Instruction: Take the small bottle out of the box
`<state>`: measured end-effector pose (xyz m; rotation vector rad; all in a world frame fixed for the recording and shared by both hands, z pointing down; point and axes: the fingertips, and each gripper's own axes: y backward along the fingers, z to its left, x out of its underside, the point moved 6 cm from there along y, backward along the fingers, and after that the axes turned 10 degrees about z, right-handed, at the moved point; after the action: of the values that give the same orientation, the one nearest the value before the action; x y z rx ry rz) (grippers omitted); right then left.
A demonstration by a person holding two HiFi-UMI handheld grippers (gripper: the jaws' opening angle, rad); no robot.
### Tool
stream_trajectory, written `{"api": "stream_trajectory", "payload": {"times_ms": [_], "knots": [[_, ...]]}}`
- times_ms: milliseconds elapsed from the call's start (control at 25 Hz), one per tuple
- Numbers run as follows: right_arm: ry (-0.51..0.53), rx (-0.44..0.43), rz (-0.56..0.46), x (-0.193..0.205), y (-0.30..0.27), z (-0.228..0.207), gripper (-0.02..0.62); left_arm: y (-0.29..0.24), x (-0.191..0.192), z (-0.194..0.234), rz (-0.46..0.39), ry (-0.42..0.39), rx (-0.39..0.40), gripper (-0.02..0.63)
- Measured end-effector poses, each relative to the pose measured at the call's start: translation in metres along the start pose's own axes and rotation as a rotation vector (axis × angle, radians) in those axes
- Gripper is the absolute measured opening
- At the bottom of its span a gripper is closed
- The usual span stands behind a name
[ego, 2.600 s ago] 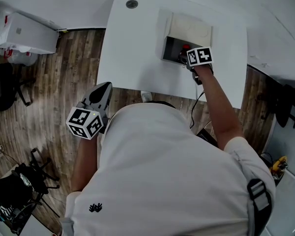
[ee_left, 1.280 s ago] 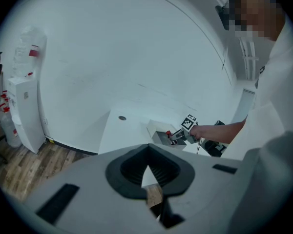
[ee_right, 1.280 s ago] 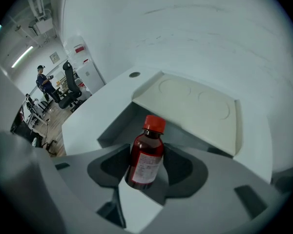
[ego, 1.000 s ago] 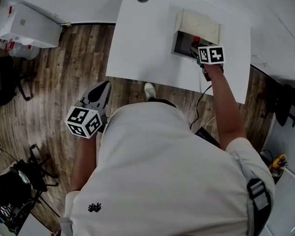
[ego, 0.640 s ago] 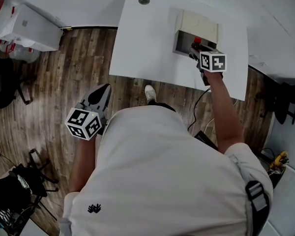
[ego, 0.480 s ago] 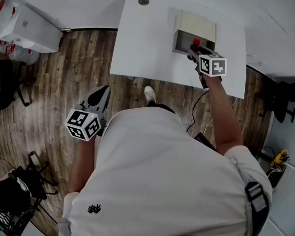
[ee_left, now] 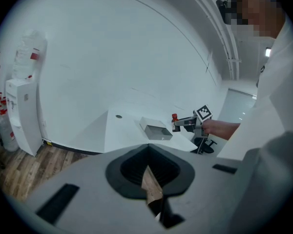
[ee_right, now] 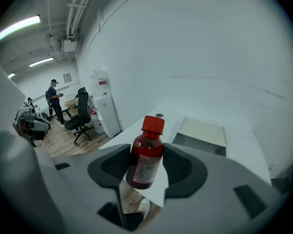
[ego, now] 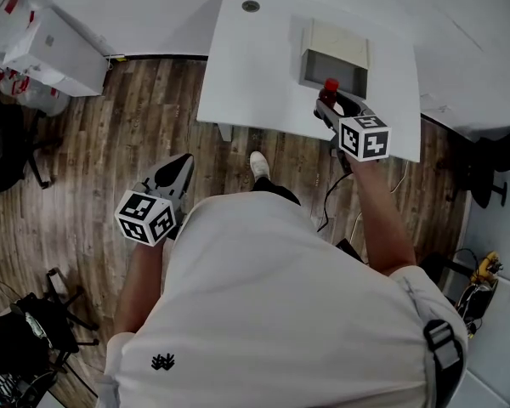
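The small bottle [ee_right: 146, 152] has a red cap, dark red liquid and a white label. It stands upright between the jaws of my right gripper [ee_right: 146, 165], which is shut on its body. In the head view the bottle [ego: 330, 87] is held in the right gripper [ego: 331, 105] above the white table [ego: 238, 75], just in front of the open box [ego: 335, 37]. The box's grey inside looks empty. My left gripper [ego: 175, 165] hangs over the wooden floor to the person's left, jaws together and holding nothing. From the left gripper view the bottle [ee_left: 175, 122] shows beside the box [ee_left: 156, 130].
A round cable hole [ego: 251, 6] sits at the table's far left. A white water dispenser [ego: 51, 45] stands at the left wall, with a dark office chair [ego: 8, 151] near it. Another chair [ego: 493, 168] is right of the table. A distant person [ee_right: 53, 99] stands among chairs.
The right gripper has lifted the bottle up out of the box and drawn it back toward the table's near edge. The left gripper has stayed where it was.
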<state>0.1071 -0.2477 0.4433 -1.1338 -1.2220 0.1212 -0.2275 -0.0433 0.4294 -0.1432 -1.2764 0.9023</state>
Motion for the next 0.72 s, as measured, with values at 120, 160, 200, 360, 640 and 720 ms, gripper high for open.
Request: {"api": "stream_trajectory", "payload": {"times_ms": [120,160,200,360,640,720], "knots": [[0.01,-0.022,-0.003,0.013,0.013,0.025,0.212,0.008,0.011,-0.003,-0.001,0.001,0.011,0.006],[0.012,-0.028,-0.003,0.018,0.017,0.032,0.212,0.01,0.015,-0.004,-0.002,0.0,0.015,0.006],[0.013,-0.033,-0.004,0.023,0.021,0.04,0.212,0.012,0.018,-0.005,-0.003,-0.001,0.019,0.006],[0.005,-0.054,-0.008,0.039,0.035,0.066,0.21,0.018,0.03,-0.008,0.001,-0.012,0.031,0.006],[-0.001,-0.08,-0.017,0.058,0.06,0.102,0.21,0.028,0.048,-0.011,0.0,-0.013,0.052,0.006],[-0.004,-0.086,-0.019,0.063,0.064,0.11,0.21,0.031,0.054,-0.011,0.003,-0.009,0.057,0.006]]}}
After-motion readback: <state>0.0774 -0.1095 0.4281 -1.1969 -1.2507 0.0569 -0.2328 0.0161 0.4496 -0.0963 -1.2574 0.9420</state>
